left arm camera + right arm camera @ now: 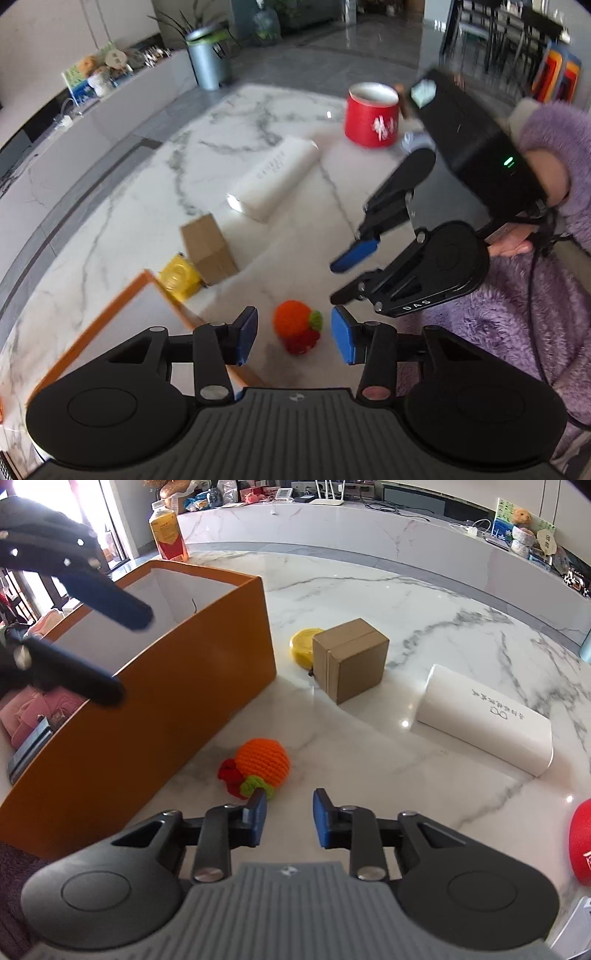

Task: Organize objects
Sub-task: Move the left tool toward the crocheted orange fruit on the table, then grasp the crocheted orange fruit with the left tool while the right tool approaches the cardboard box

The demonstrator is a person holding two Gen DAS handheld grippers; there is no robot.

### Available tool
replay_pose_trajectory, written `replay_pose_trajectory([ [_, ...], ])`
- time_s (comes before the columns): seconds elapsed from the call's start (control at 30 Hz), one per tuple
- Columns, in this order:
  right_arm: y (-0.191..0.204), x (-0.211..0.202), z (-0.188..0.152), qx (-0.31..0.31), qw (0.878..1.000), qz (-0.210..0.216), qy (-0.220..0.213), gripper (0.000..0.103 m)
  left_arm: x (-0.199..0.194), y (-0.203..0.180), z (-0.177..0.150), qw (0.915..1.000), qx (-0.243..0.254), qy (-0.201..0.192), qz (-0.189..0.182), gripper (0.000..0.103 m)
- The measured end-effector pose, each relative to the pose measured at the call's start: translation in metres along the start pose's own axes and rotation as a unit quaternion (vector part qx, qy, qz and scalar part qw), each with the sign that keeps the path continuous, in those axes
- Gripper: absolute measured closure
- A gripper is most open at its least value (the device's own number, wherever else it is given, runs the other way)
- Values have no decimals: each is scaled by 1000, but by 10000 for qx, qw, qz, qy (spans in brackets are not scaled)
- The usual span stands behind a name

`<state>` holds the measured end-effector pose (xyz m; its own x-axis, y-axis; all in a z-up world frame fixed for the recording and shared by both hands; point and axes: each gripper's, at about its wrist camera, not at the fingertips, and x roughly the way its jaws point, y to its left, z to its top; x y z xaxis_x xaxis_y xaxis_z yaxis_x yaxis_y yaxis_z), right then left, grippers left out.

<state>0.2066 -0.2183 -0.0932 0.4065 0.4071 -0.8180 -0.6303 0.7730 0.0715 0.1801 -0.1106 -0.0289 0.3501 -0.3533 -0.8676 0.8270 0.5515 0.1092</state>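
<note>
The left gripper [294, 334], black with blue pads, hangs with its jaws parted and nothing between them; the small crocheted orange toy fruit [291, 318] with a green leaf and red bits lies on the white marble table [110, 236] below the gap, untouched. The right gripper [289, 818] is likewise released, its jaws narrower, empty, with the same toy [263, 757] just beyond its left pad; whether that pad grazes the green leaf is hard to tell.

Beside the toy stands the open orange cardboard box [177, 686] with a white inside. In the left wrist view only a corner of its rim [110, 306] shows, and motion blur softens it. Its floor is hidden by its own walls.

Farther on sits a small brown cardboard cube [351, 661], touching a yellow round tin [301, 646] that it half hides. Past these lies a white rounded oblong case [487, 720] with grey lettering too small to read. The red mug [371, 114] with a white inside stands farthest, blurred and partly covered by the right gripper's body; in the right wrist view the frame's edge cuts it off. A purple fleecy sleeve [546, 140] fills the right edge.
</note>
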Motion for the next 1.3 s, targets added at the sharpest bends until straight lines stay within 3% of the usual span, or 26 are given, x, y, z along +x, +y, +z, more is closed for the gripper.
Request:
replay_pose_trajectory([
  [0.1,1,-1,-5,27,9993,-358,-81,73,33,-16,2,9990,107,385,210,50],
  [0.2,-7,-1,-7,204,9990,-370,-107,73,56,-19,4,9981,50,513,345,50],
  [0.37,-13,0,-8,520,9972,-532,-46,73,73,-18,5,9967,77,745,300,47],
  [0.53,-14,3,-6,715,9957,-584,-58,73,88,-27,6,9929,357,1027,489,46],
  [0.7,-16,4,-6,807,9948,-624,-15,73,100,-25,6,9903,293,1163,698,46],
  [0.8,-18,3,-7,873,9945,-577,-21,73,104,-22,7,9898,195,1259,634,47],
  [1.0,-19,6,-5,903,9944,-553,20,72,104,-19,9,9901,56,1261,612,50],
  [1.07,-18,6,-5,856,9949,-536,27,72,100,-16,8,9914,-43,1157,608,57],
  [1.3,-23,7,1,840,9952,-496,27,72,79,-2,11,9943,-428,771,596,58],
])
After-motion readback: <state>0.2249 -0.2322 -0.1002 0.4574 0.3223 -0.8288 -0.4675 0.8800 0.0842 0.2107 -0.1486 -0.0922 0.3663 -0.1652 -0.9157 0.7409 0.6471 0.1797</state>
